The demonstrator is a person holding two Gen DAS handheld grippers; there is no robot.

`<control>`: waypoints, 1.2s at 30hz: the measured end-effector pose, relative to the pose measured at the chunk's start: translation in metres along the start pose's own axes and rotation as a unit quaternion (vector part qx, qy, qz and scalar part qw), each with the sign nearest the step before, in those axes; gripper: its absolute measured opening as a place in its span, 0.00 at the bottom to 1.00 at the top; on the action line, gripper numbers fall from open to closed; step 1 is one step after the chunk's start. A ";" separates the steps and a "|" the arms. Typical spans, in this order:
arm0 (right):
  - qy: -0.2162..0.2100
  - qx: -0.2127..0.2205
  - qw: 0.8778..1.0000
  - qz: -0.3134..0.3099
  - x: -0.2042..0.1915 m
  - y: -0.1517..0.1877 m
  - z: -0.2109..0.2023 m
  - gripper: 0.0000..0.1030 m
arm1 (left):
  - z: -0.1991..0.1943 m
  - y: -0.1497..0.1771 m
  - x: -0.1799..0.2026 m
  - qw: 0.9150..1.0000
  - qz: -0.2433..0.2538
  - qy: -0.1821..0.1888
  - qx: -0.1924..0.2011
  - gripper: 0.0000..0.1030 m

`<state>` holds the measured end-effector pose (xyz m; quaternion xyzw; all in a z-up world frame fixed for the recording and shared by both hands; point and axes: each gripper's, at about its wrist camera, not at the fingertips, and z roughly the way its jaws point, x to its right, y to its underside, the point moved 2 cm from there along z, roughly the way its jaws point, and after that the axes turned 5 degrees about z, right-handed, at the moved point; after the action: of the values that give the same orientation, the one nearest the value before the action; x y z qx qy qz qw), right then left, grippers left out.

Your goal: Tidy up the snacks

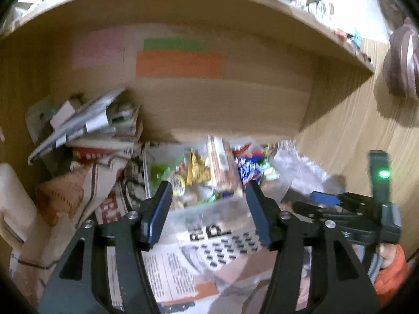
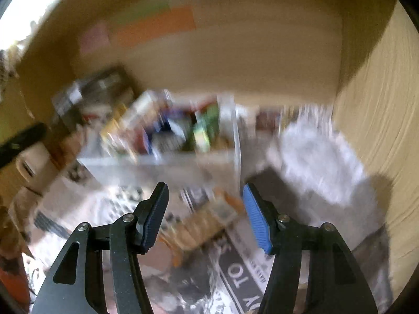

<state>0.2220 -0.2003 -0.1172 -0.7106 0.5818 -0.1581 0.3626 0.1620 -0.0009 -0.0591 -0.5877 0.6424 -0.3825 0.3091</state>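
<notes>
A light, crinkly cracker packet (image 2: 207,225) lies on newspaper between the right gripper's (image 2: 205,216) parted, untouching fingers, best pinched across its stiff middle, while the left gripper (image 1: 208,213) hovers open before the snack bin (image 1: 199,209).

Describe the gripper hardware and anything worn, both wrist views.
Both the left gripper and the right gripper have black angular linkage arms with silver pivot screws and ribbed blue pads. The left view also shows the right unit's black body with a green LED and an orange sleeve.
</notes>
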 end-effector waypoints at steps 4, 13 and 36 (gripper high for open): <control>0.009 -0.053 0.998 0.014 0.004 0.006 0.039 0.54 | 0.011 0.018 -0.001 1.000 -0.002 -0.001 -0.021 0.57; 0.023 -0.089 0.996 -0.003 0.008 0.023 0.056 0.52 | 0.024 0.040 0.000 0.999 0.017 -0.015 -0.037 0.62; -0.042 0.065 0.995 -0.057 -0.075 -0.086 0.014 0.31 | 0.031 0.032 -0.041 0.998 -0.039 -0.038 -0.026 0.62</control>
<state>0.2721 -0.1202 -0.0515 -0.7238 0.5131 -0.1856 0.4224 0.1768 0.0364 -0.1049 -0.6345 0.6165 -0.3547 0.3027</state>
